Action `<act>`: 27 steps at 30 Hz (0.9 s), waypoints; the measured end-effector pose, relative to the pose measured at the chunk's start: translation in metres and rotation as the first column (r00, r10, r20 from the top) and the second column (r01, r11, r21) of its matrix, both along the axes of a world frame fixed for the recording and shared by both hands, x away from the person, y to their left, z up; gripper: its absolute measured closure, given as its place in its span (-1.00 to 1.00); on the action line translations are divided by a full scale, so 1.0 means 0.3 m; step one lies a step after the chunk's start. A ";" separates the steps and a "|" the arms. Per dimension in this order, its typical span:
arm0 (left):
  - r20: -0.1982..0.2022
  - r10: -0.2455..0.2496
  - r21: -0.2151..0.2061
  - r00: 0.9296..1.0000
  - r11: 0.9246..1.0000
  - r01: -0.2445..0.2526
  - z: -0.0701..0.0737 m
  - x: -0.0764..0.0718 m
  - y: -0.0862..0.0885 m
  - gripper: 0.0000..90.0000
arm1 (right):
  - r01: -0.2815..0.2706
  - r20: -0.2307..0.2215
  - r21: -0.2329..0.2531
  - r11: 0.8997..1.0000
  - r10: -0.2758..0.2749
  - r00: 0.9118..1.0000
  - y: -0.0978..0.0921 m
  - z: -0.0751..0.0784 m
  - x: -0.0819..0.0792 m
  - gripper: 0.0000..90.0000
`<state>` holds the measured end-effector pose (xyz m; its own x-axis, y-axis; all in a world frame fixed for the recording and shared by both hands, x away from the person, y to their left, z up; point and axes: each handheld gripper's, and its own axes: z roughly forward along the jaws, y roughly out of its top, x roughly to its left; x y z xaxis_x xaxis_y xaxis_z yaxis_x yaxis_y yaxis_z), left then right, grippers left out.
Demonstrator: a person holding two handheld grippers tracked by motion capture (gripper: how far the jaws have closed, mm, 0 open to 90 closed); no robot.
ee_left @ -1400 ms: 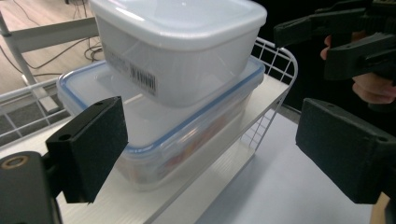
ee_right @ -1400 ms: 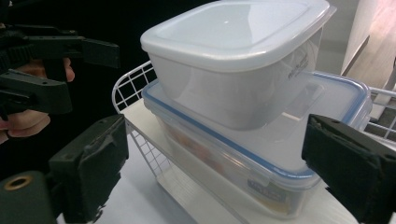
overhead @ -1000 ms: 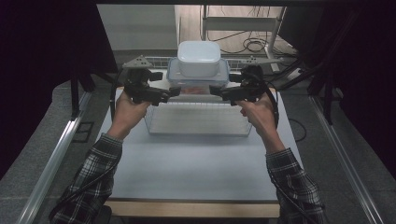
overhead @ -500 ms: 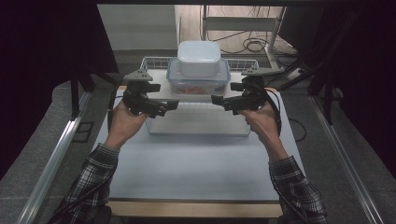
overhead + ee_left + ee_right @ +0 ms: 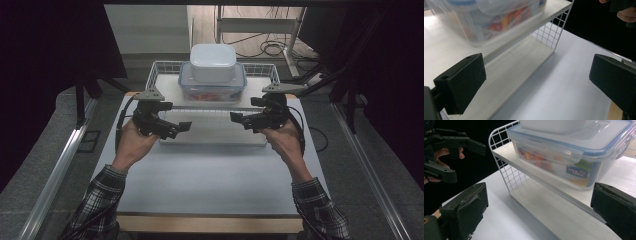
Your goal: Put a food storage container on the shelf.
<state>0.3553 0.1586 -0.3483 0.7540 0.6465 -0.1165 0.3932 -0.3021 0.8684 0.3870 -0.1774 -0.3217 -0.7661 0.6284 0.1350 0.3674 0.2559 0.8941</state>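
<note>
Clear container (image 5: 212, 85): we see it on the wire shelf's (image 5: 162, 70) upper board, a white box (image 5: 213, 62) stacked on top.
Left hand-held gripper (image 5: 175, 127): released, empty, near the shelf.
Right hand-held gripper (image 5: 241, 119): released, empty, opposite.
Desk (image 5: 210, 175): white.

A laboratory or test bay is indicated. A plain white table (image 5: 210, 175) is set on a grey carpeted floor (image 5: 45, 165), enclosed at both sides by black curtains (image 5: 45, 55). Metal rails (image 5: 60, 165) are laid along the floor. Loose cables (image 5: 270, 47) and a metal equipment frame (image 5: 260, 25) are seen behind the table. No domestic furnishing is observed.
</note>
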 end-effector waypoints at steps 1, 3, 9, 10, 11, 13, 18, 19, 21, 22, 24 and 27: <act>-0.002 0.000 -0.001 1.000 1.000 0.000 -0.006 -0.002 0.000 -0.99 | -0.001 0.002 -0.004 1.000 0.001 1.000 0.000 -0.005 -0.004 -0.97; -0.009 0.001 -0.009 1.000 1.000 -0.001 -0.022 -0.008 0.001 -0.98 | -0.003 0.007 -0.010 1.000 0.003 1.000 0.000 -0.013 -0.012 -0.97; 0.003 0.005 -0.006 1.000 1.000 -0.005 -0.069 -0.033 0.003 -0.96 | -0.009 0.018 -0.049 0.999 0.010 1.000 0.004 -0.056 -0.034 -0.96; 0.005 0.004 -0.005 1.000 1.000 -0.004 -0.078 -0.037 0.004 -0.96 | -0.009 0.019 -0.051 0.999 0.010 1.000 0.005 -0.062 -0.036 -0.96; 0.008 0.004 -0.003 1.000 1.000 -0.004 -0.087 -0.042 0.004 -0.96 | -0.010 0.020 -0.058 0.998 0.011 1.000 0.005 -0.070 -0.039 -0.96; 0.011 0.002 -0.003 1.000 1.000 -0.002 -0.104 -0.050 0.006 -0.95 | -0.014 0.020 -0.071 0.997 0.016 1.000 0.007 -0.089 -0.046 -0.96; 0.014 0.000 0.013 1.000 1.000 -0.001 -0.140 -0.068 0.009 -0.95 | -0.015 0.026 -0.091 0.996 0.018 1.000 0.007 -0.126 -0.061 -0.96; 0.017 0.005 0.014 1.000 1.000 -0.005 -0.146 -0.072 0.010 -0.95 | -0.015 0.025 -0.090 0.996 0.017 1.000 0.006 -0.134 -0.064 -0.96; 0.018 0.011 0.017 1.000 1.000 -0.011 -0.161 -0.080 0.013 -0.95 | -0.013 0.024 -0.091 0.996 0.015 1.000 0.003 -0.150 -0.069 -0.95; 0.019 0.015 0.016 1.000 1.000 -0.015 -0.167 -0.084 0.014 -0.94 | -0.012 0.026 -0.091 0.996 0.015 1.000 0.000 -0.161 -0.072 -0.95; 0.019 0.020 0.021 1.000 1.000 -0.020 -0.180 -0.090 0.017 -0.93 | -0.009 0.020 -0.091 0.996 0.011 1.000 -0.004 -0.177 -0.077 -0.95; 0.017 0.028 0.020 0.999 0.999 -0.029 -0.199 -0.098 0.020 -0.93 | -0.005 0.013 -0.086 0.996 0.006 1.000 -0.012 -0.207 -0.083 -0.94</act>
<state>0.3258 0.1645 -0.4081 0.7371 0.6697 -0.0903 0.3872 -0.3090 0.8687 0.3621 -0.1811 -0.3840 -0.7712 0.6327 0.0703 0.3540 0.3344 0.8734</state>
